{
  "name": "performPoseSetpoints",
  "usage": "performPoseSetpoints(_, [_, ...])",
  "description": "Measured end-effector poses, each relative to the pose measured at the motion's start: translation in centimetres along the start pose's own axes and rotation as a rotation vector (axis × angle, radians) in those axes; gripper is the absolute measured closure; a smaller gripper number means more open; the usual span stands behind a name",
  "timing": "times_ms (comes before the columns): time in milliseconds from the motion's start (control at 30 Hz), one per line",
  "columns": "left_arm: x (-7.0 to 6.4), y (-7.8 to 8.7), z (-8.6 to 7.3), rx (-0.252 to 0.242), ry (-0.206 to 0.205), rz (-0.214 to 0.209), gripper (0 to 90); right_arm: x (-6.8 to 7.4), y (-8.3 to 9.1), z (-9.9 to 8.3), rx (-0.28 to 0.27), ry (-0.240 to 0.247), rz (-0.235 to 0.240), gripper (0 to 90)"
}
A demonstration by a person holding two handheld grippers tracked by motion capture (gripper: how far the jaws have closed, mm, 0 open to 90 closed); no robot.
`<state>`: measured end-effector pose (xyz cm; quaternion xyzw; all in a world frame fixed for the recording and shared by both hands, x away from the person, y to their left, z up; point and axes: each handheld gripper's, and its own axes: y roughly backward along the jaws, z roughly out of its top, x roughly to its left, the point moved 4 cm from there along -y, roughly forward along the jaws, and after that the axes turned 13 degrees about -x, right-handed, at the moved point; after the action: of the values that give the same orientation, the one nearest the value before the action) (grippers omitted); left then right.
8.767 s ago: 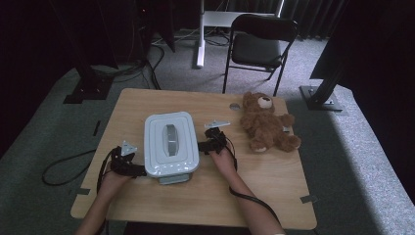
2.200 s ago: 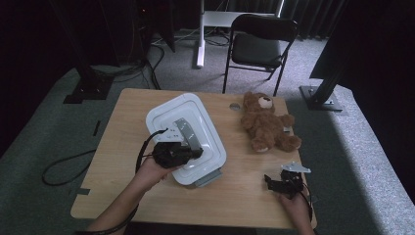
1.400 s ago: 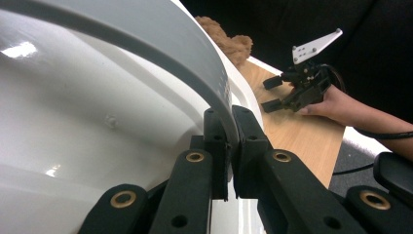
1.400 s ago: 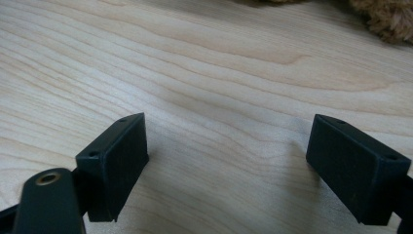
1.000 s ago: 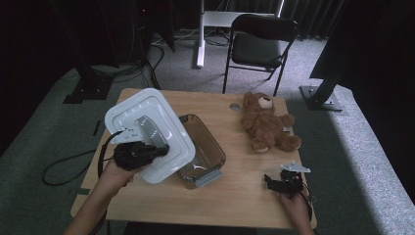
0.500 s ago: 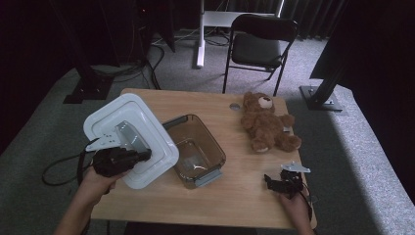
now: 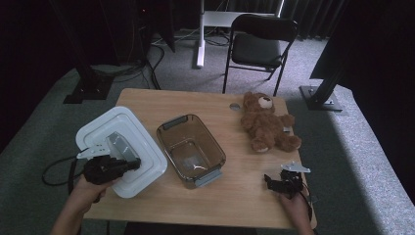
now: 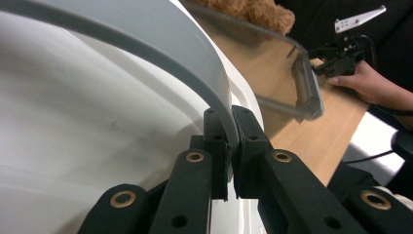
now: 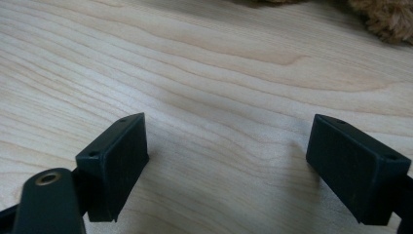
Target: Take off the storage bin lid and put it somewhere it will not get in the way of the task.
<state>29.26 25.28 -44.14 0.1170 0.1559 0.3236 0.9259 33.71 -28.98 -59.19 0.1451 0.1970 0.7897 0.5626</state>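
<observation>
So my left tongs [image 7: 128, 163] are clamped on the rim of the white rounded-rectangle plastic lid [image 7: 120, 147] — in the left gripper view the jaws pinch that edge with no gap. The lid sits tilted over the left end of the light wooden counter [image 7: 235, 196], just left of the clear brownish plastic tub [image 7: 191, 149], and it looks close to touching the tub's near-left side. Its long axis runs roughly from far-left to near-right, and I'm gripping it at the near-right edge. My left forearm comes up from the bottom-left corner, hand low and angled toward the tub. My guess is the next bit is laying the lid flat. Right tongs [image 7: 279, 182] are wide open, parked on the counter near the brown plush teddy bear [image 7: 266, 122] — nothing in them.
</observation>
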Motion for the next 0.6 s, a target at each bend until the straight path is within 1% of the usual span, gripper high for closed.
performPoseSetpoints(33, [0.4, -0.4, -0.8, 0.015, 0.008, -0.001, 86.8, 0.0, 0.0, 0.0, 0.0, 0.0, 0.0, 14.3])
performPoseSetpoints(100, [0.8, -0.7, -1.6, 0.028, 0.016, 0.002, 86.7, 0.0, 0.0, 0.0, 0.0, 0.0, 0.0, 14.3])
performPoseSetpoints(167, [1.5, -1.2, -2.5, 0.041, 0.033, 0.003, 86.8, 0.0, 0.0, 0.0, 0.0, 0.0, 0.0, 14.3])
performPoseSetpoints(200, [2.1, -1.7, -3.2, 0.047, 0.065, -0.006, 86.8, 0.0, 0.0, 0.0, 0.0, 0.0, 0.0, 14.3])
performPoseSetpoints(267, [2.7, -2.4, -4.0, 0.064, 0.098, -0.028, 86.7, 0.0, 0.0, 0.0, 0.0, 0.0, 0.0, 14.3])
performPoseSetpoints(300, [2.7, -2.4, -4.0, 0.064, 0.098, -0.028, 86.6, 0.0, 0.0, 0.0, 0.0, 0.0, 0.0, 14.3])
performPoseSetpoints(333, [3.1, -3.2, -4.8, 0.082, 0.112, -0.051, 86.7, 0.0, 0.0, 0.0, 0.0, 0.0, 0.0, 14.3])
performPoseSetpoints(367, [3.1, -3.2, -4.8, 0.082, 0.112, -0.051, 86.7, 0.0, 0.0, 0.0, 0.0, 0.0, 0.0, 14.3])
performPoseSetpoints(433, [3.4, -4.1, -5.4, 0.097, 0.132, -0.065, 86.6, 0.0, 0.0, 0.0, 0.0, 0.0, 0.0, 14.3])
performPoseSetpoints(467, [3.8, -4.9, -6.0, 0.115, 0.15, -0.082, 86.6, 0.0, 0.0, 0.0, 0.0, 0.0, 0.0, 14.3])
performPoseSetpoints(500, [3.8, -4.9, -6.0, 0.115, 0.15, -0.082, 86.6, 0.0, 0.0, 0.0, 0.0, 0.0, 0.0, 14.3])
performPoseSetpoints(533, [4.0, -5.3, -6.3, 0.122, 0.163, -0.087, 86.6, 0.0, 0.0, 0.0, 0.0, 0.0, 0.0, 14.3])
performPoseSetpoints(567, [4.3, -6.0, -6.7, 0.142, 0.171, -0.1, 86.3, 0.0, 0.0, 0.0, 0.0, 0.0, 0.0, 14.3])
performPoseSetpoints(600, [4.5, -6.3, -7.0, 0.147, 0.184, -0.108, 85.9, 0.0, 0.0, 0.0, 0.0, 0.0, 0.0, 14.3])
